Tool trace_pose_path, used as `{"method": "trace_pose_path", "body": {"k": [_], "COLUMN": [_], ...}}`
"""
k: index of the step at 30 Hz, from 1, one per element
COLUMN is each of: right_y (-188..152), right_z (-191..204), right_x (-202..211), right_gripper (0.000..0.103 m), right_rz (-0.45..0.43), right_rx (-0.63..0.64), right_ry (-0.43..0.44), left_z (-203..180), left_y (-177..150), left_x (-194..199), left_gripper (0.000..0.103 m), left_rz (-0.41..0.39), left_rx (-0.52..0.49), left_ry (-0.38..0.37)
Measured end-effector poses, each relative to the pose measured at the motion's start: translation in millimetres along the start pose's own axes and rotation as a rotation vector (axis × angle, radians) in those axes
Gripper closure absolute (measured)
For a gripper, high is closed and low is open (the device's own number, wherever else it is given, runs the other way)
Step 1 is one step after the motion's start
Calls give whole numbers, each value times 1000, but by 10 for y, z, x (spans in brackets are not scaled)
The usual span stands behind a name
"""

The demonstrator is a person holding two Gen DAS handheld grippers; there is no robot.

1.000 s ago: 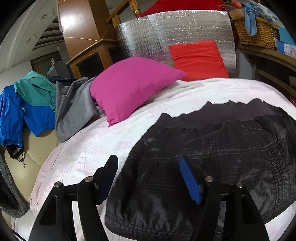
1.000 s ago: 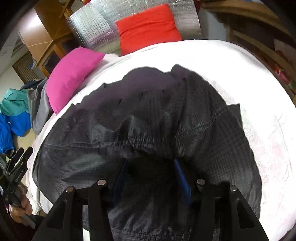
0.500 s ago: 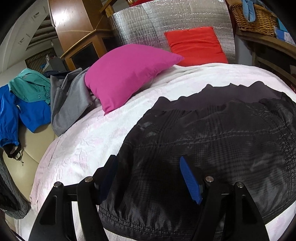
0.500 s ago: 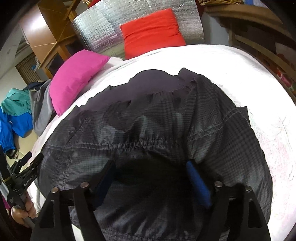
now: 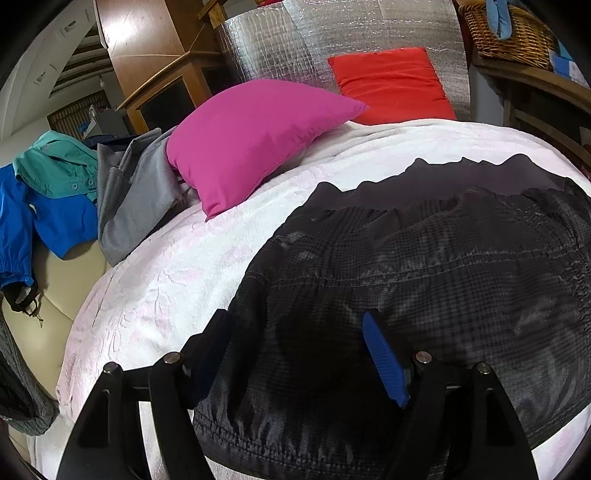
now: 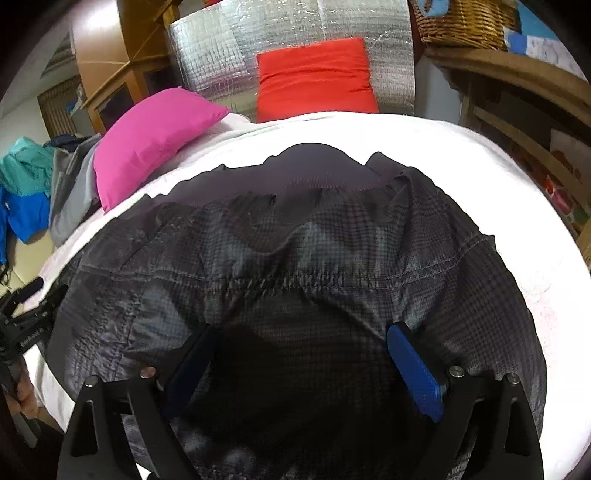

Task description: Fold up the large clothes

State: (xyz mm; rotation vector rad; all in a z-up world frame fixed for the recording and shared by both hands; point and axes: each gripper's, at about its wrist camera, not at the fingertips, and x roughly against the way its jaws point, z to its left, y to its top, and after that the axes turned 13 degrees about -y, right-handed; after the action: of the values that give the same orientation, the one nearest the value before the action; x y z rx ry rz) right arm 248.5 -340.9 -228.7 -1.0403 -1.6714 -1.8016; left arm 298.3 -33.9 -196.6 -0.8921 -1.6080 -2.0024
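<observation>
A large black checked jacket (image 5: 424, 258) lies spread on the bed's white and pink cover (image 5: 166, 288), its plain dark lining showing along the far edge. My left gripper (image 5: 295, 321) hovers over the jacket's near left part. Its jaws are opening, with the flat fabric under and between them and the pads not pressing on it. Over the near middle of the jacket (image 6: 295, 251), my right gripper (image 6: 301, 330) has its jaws opening wide. Fabric lies loose between them. The left gripper (image 6: 29, 314) shows at the left edge, held by a hand (image 6: 22, 398).
A pink pillow (image 5: 251, 136) and a red cushion (image 5: 391, 81) sit at the bed's head before a silver foil panel (image 5: 332, 37). Grey (image 5: 133, 199), teal and blue garments (image 5: 48, 214) hang over a beige sofa on the left. A wicker basket (image 5: 509, 33) stands on wooden shelves (image 6: 517, 96) at right.
The right gripper's jaws have spread from half closed on bunched fabric to wide apart, and the jacket has settled flatter. The left gripper has opened slightly and hardly moved.
</observation>
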Motion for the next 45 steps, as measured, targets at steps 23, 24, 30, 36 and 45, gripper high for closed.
{"method": "trace_pose_path", "body": {"k": [23,24,30,36,45], "right_y": [11,-35,-132,-114,105], "right_z": [-1833,-1886,-1847,-1622,-1095], "right_x": [75,-34,-323,-482,-519], "right_gripper": [7,7,7,6,16], "right_rz": [70,116,231,267,208], "right_rx": [-637,-676,-706,-627,-397], "right_ry": [269,285,337,365,237], "left_z": [1038,1063,1102,1082,1049], "left_y": [176,158,23,-59,-41], "left_x": [-136,-225,-543,-657,-894], "left_gripper": [17,17,17,18,35], "left_rz": [56,96,216,253,279], "left_rx": [355,386,542,608,691], "left_ry": [-408,-458,-602,-662,-739]}}
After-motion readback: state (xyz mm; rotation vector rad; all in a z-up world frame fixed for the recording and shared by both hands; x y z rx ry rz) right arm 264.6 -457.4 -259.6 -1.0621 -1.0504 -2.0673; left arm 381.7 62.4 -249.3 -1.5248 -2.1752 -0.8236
